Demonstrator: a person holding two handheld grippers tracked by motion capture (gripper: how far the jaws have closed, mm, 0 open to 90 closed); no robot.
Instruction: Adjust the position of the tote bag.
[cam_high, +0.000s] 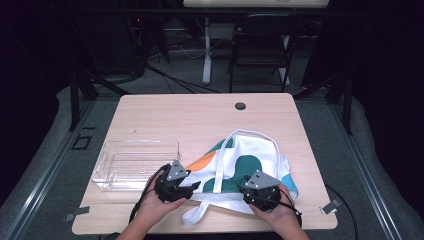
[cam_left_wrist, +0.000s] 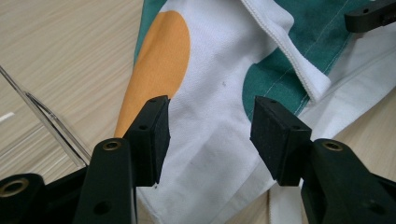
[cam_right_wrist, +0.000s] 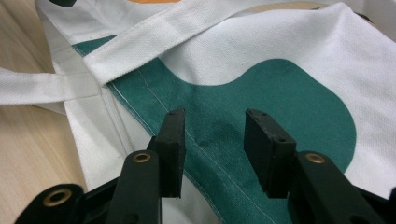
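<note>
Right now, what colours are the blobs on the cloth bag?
The tote bag is white with green, orange and light blue blobs, clearest in the high view.

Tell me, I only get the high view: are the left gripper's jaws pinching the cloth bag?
Observer: No. In its own view the left gripper stands open over the tote bag, pads clear of the fabric.
Operator: What lies under it?
Observer: White cloth beside an orange patch.
Operator: And the right one?
Observer: The right gripper is open too, above a green patch crossed by a stitched seam.
</note>
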